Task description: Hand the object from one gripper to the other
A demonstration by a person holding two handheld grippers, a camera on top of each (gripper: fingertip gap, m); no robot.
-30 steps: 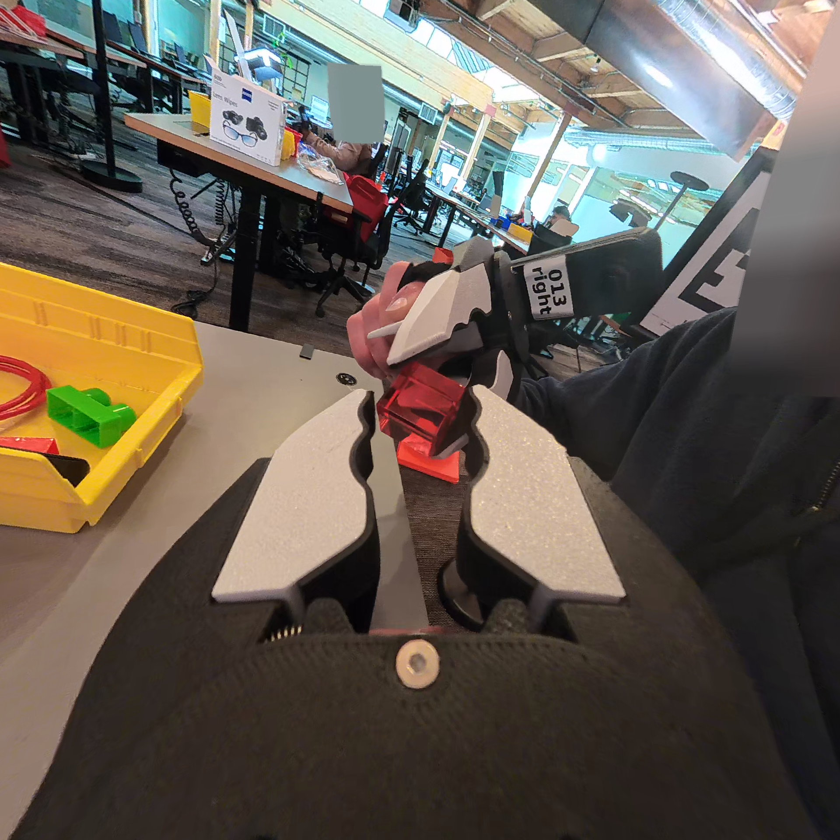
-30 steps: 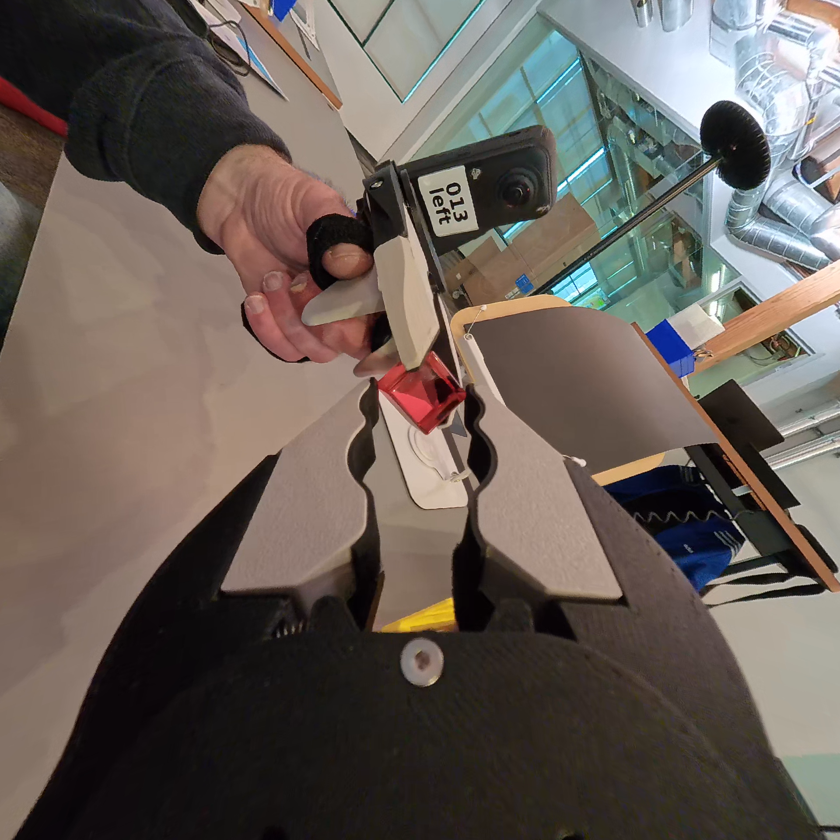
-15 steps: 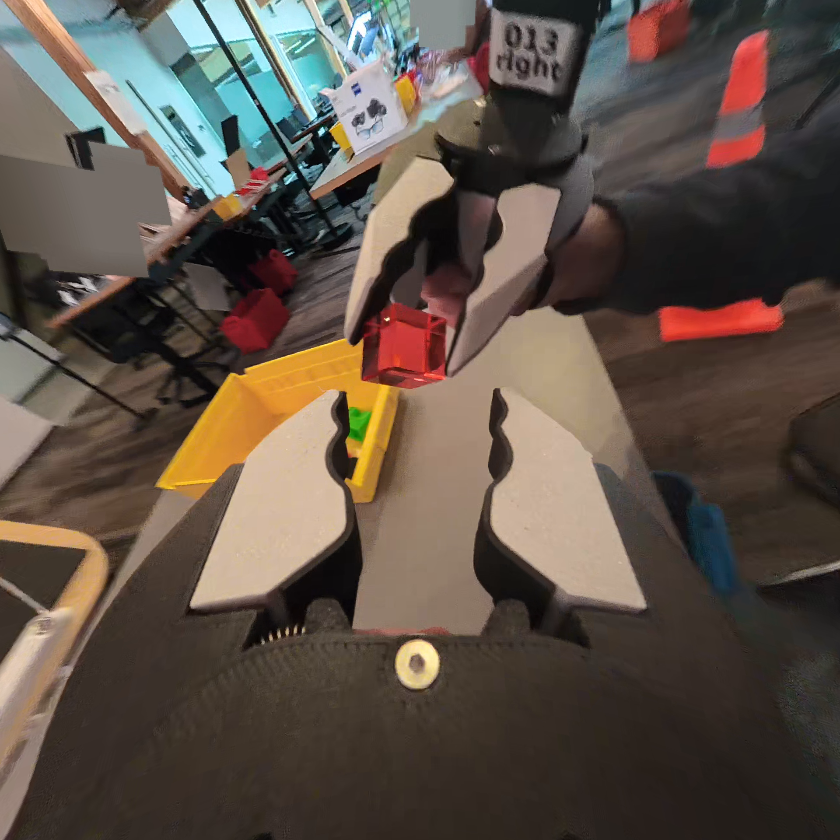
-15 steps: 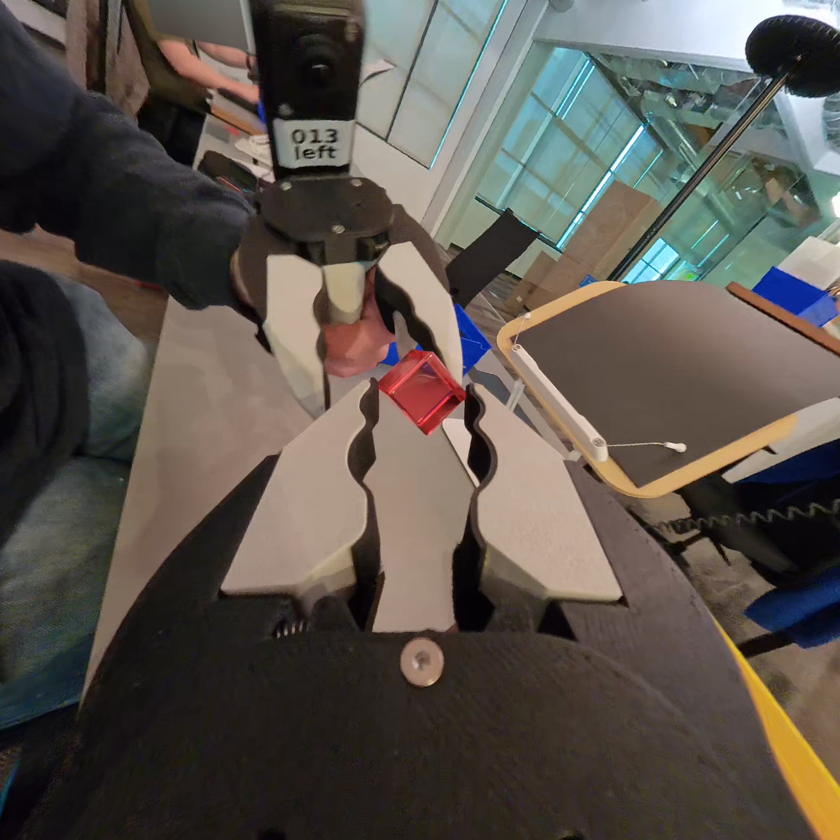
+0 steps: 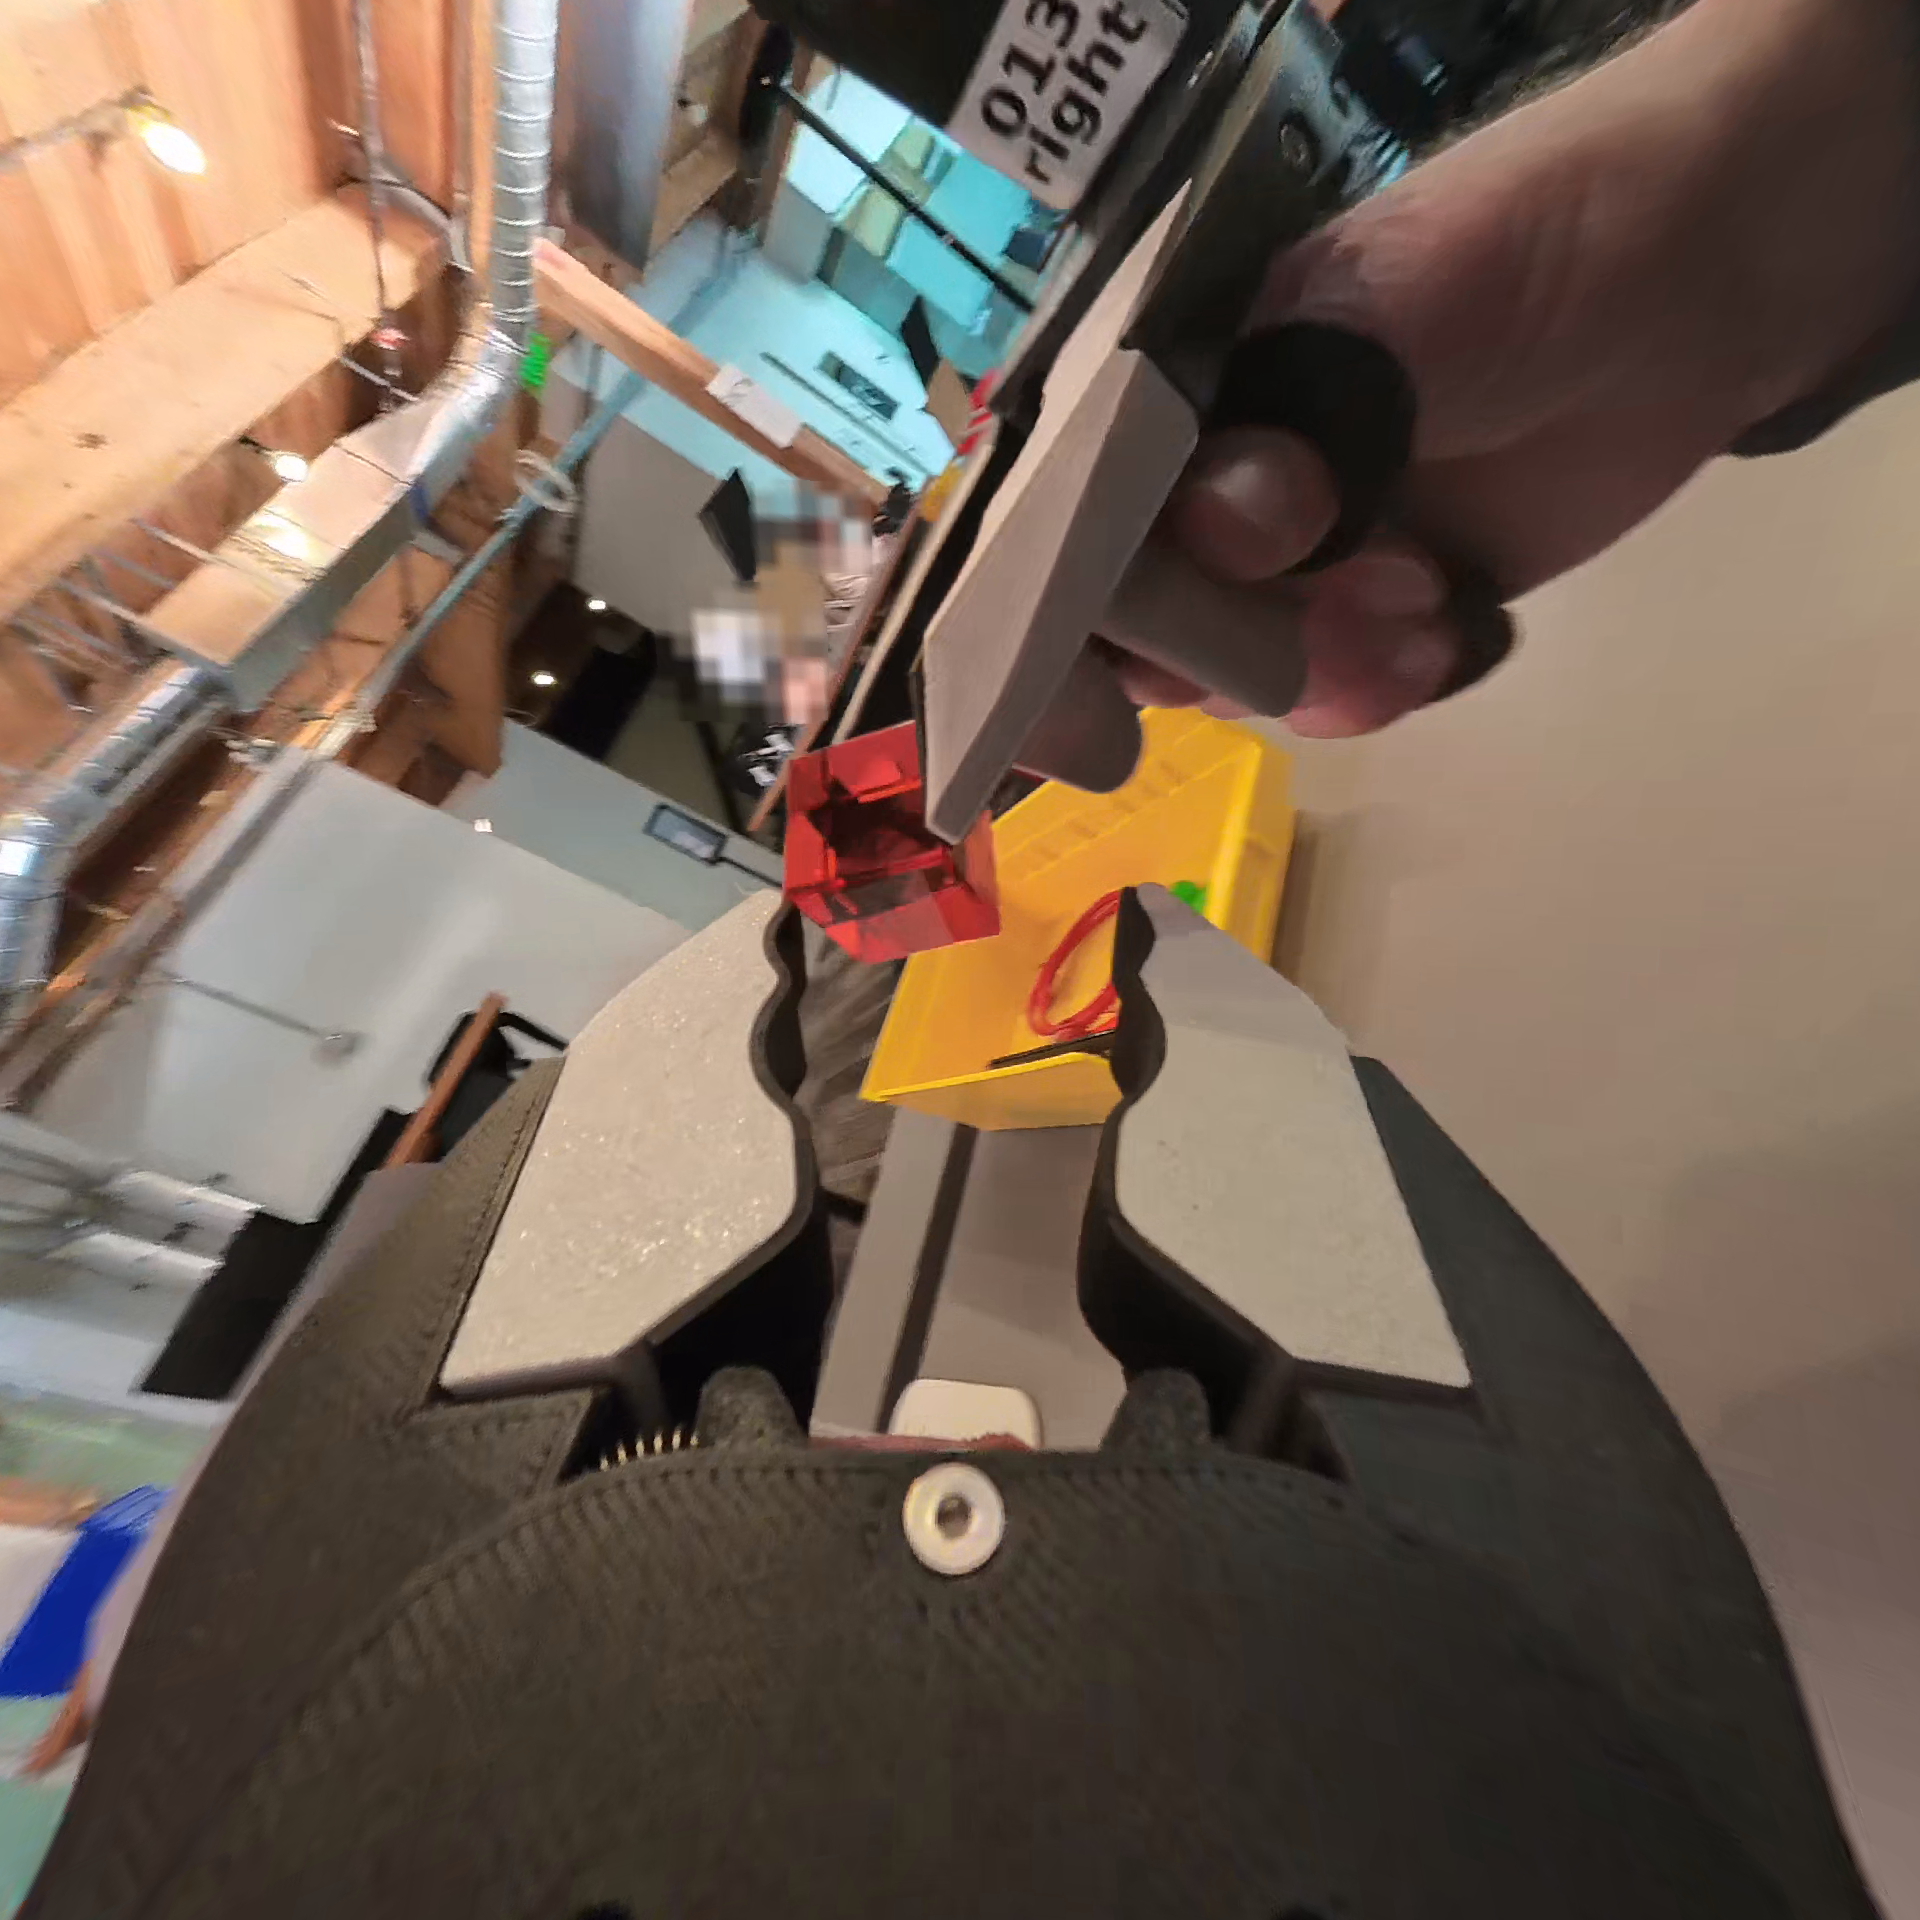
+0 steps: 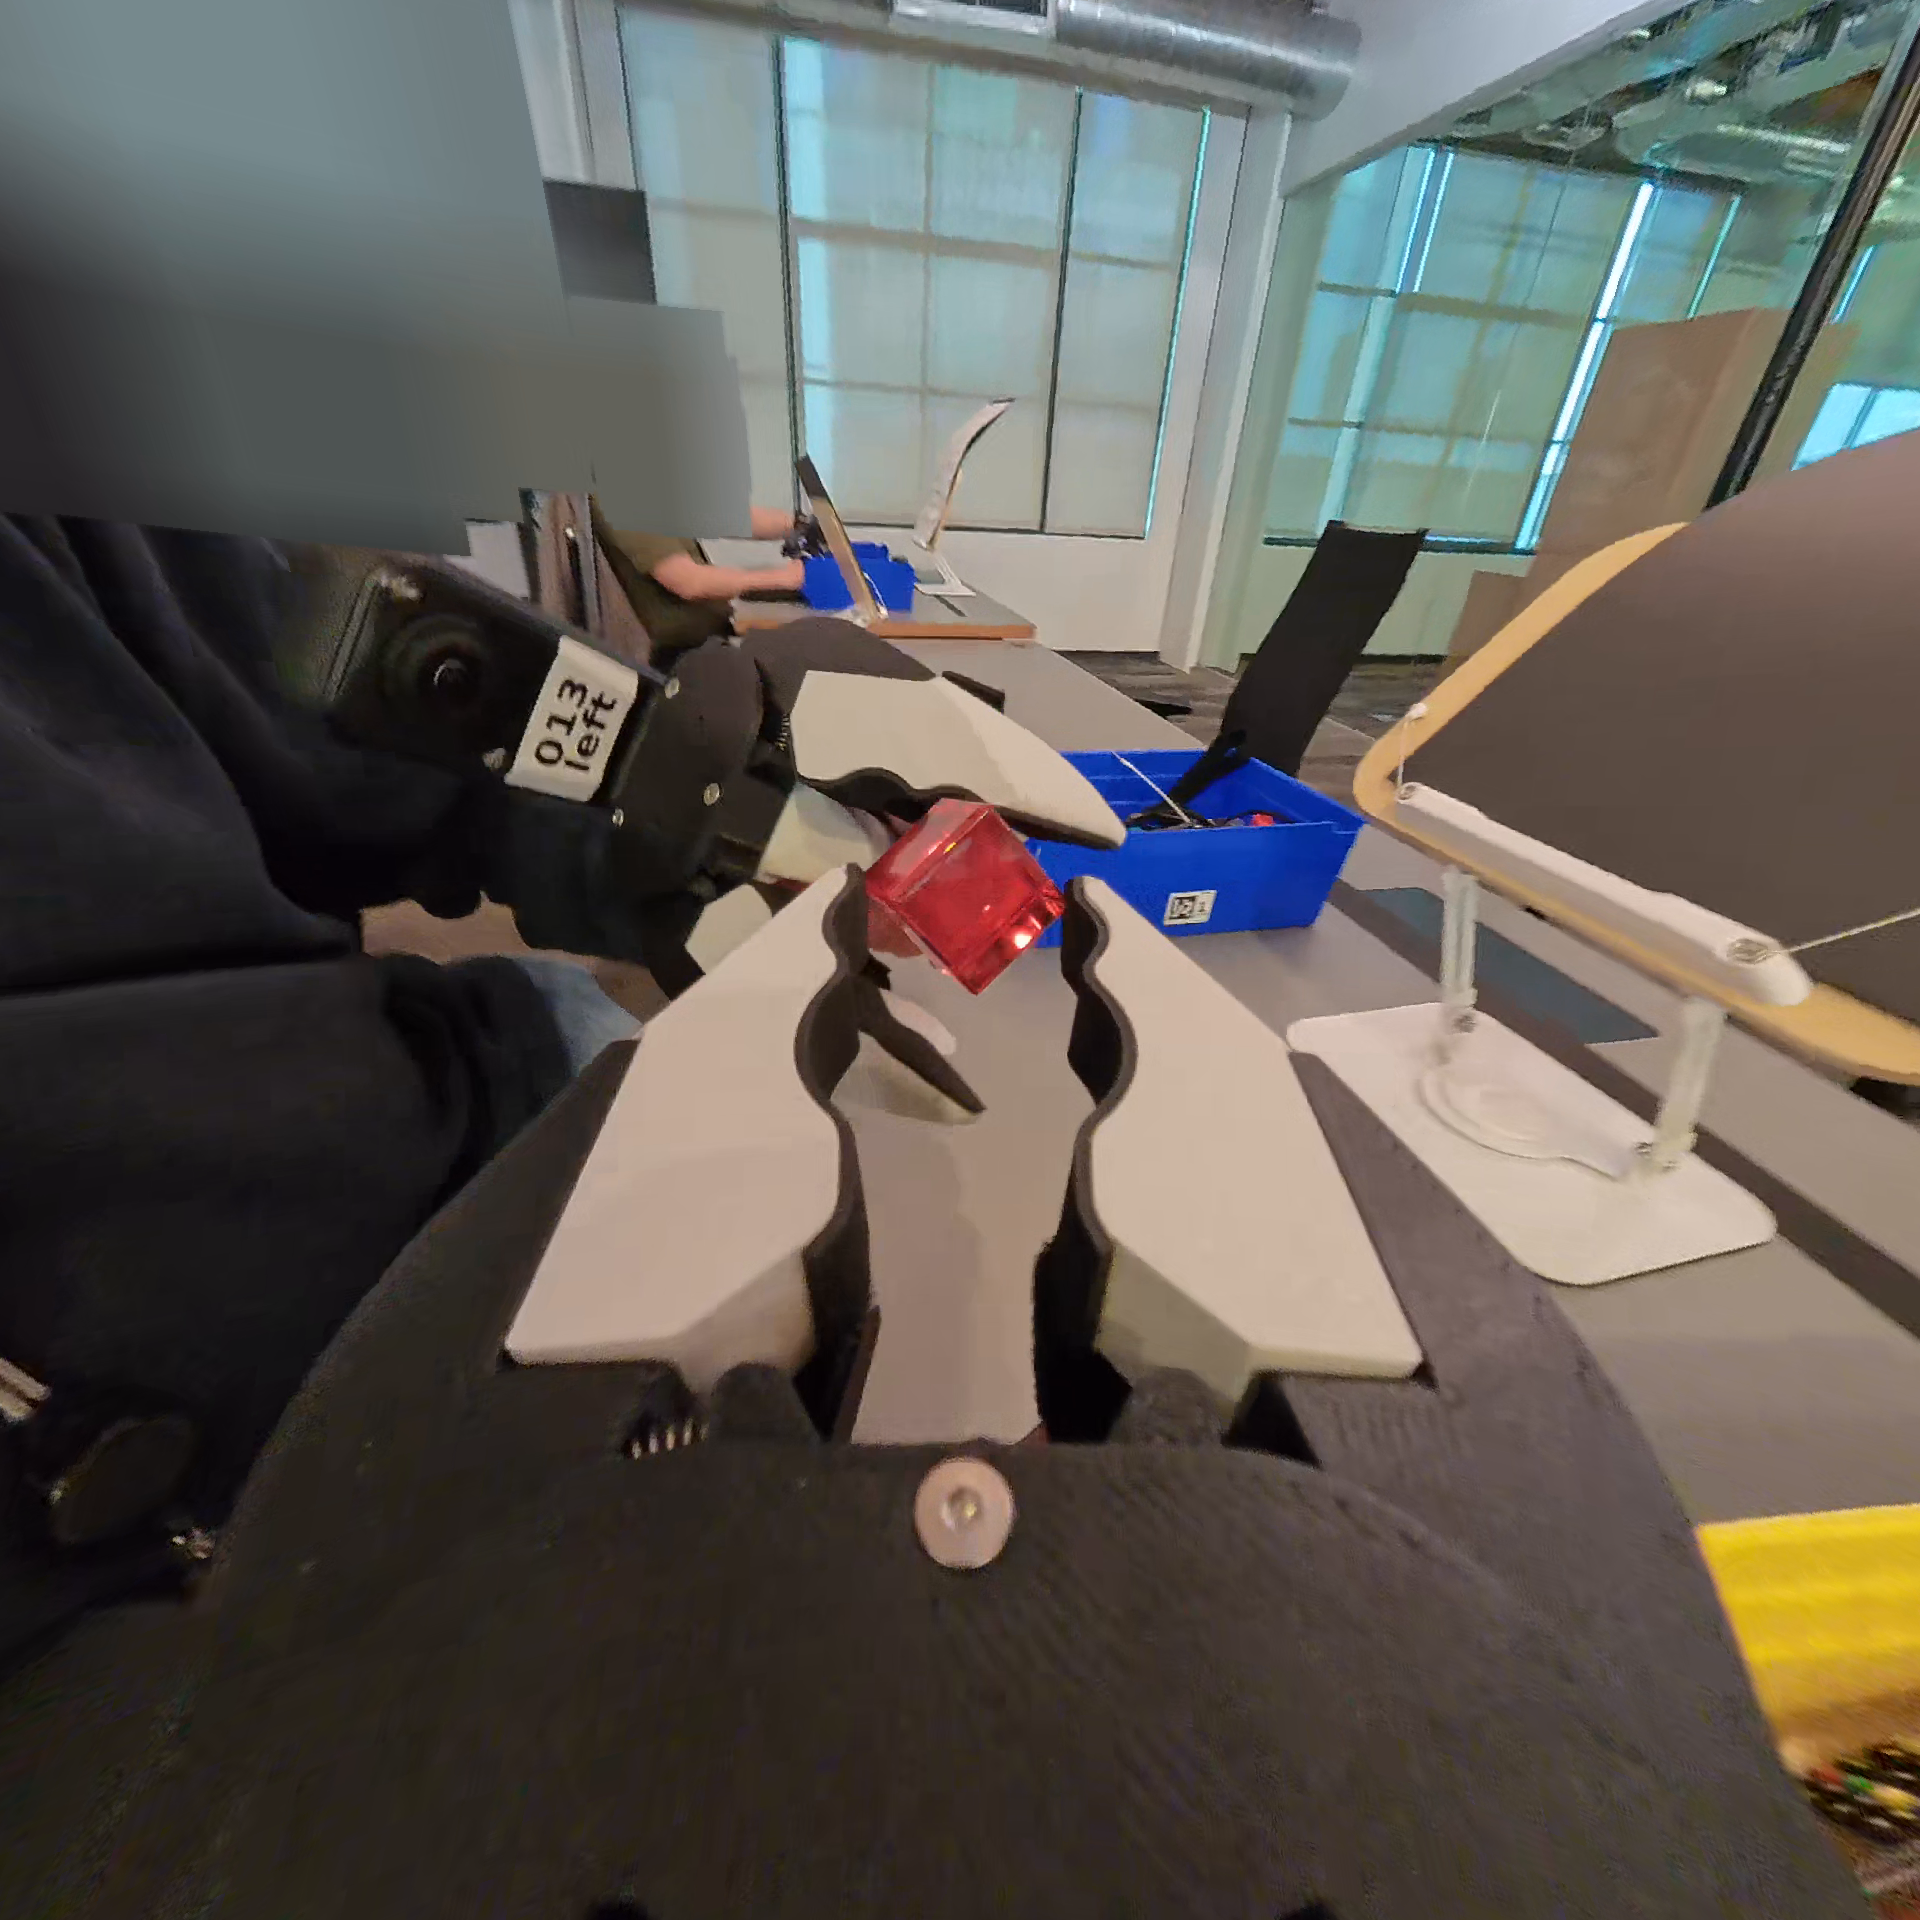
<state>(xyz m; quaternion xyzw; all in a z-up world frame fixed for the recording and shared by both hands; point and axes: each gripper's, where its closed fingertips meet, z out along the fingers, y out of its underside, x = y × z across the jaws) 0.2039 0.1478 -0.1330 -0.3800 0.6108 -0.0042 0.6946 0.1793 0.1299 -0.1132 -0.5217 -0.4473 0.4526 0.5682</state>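
A clear red cube [image 6: 961, 894] sits between the fingertips of my right gripper [image 6: 961, 891], which is shut on it and holds it in the air. In the left wrist view the cube [image 5: 888, 842] hangs from the right gripper's finger [image 5: 1039, 582], seen side on, just beyond my left gripper [image 5: 958, 909]. The left gripper is wide open and empty, and its left fingertip [image 5: 779, 920] is close under the cube. In the right wrist view the left gripper's upper finger [image 6: 935, 758] reaches over the cube.
A yellow bin [image 5: 1226, 831] on the grey table holds a red wire loop [image 5: 1070, 977] and a green piece. A blue bin [image 6: 1195, 873] stands behind the cube. A white stand [image 6: 1538, 1143] carrying a dark board is at the right. A hand [image 5: 1558, 312] holds the right gripper. Less than 4 cm separates the two grippers' tips.
A second ago both grippers were closed on the cube. The left gripper has opened and let go; the right one keeps the cube. Both grippers have turned in the air.
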